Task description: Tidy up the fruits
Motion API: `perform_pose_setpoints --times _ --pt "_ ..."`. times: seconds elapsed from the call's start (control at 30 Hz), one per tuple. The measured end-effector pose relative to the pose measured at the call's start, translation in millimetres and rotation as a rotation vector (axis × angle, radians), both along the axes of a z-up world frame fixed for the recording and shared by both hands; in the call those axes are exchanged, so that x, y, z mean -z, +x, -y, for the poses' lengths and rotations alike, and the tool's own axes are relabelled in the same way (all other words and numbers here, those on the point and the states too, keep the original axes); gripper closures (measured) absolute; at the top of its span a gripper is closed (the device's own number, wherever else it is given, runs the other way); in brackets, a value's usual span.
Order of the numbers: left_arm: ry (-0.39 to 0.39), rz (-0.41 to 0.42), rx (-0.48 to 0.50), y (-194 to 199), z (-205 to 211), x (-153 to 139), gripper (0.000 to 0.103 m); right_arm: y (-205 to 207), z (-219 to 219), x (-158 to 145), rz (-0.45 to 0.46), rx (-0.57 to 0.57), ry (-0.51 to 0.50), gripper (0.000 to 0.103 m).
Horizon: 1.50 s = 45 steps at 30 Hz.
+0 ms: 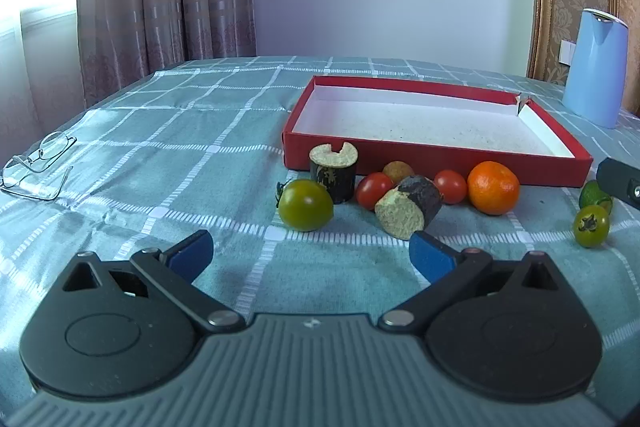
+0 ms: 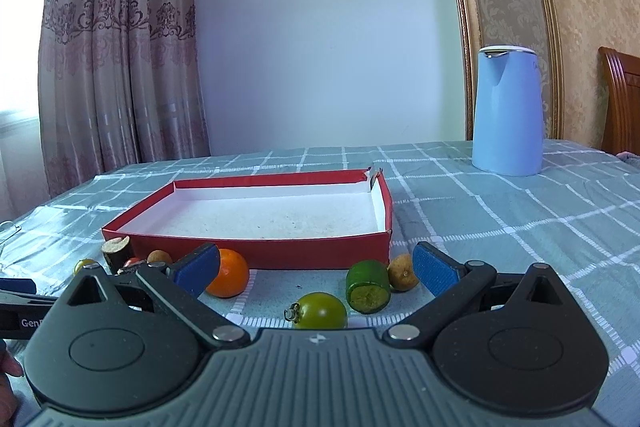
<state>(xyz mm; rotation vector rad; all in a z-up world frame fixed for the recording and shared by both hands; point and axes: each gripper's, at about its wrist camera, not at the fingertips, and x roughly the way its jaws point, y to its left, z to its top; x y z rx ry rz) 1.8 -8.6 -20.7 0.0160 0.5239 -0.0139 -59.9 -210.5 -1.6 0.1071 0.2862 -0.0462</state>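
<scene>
An empty red box [image 1: 436, 161] [image 2: 256, 251] with a white inside lies on the checked cloth. In front of it lie a green tomato [image 1: 306, 205], two dark sugarcane pieces [image 1: 333, 169] [image 1: 408, 207], two red cherry tomatoes [image 1: 374, 190] [image 1: 451, 186], a brown longan [image 1: 398, 171] and an orange [image 1: 493, 187] [image 2: 230, 273]. My left gripper [image 1: 311, 253] is open, just short of them. My right gripper [image 2: 316, 267] is open over a second green tomato [image 2: 322, 311] [image 1: 591, 225], a green cut piece [image 2: 368, 287] and a brown longan [image 2: 403, 271].
A light blue kettle [image 1: 596, 67] [image 2: 508, 111] stands at the back right. Glasses [image 1: 36, 163] lie at the left on the cloth. Curtains hang behind the table's left side. A wooden chair [image 2: 620, 99] stands at the far right.
</scene>
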Motion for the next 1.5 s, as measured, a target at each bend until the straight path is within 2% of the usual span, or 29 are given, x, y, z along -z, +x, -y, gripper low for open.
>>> perform_pose_setpoints --times 1.5 --pt "0.012 0.01 -0.001 -2.6 0.3 -1.1 0.0 3.4 2.3 0.9 -0.022 -0.001 0.023 0.0"
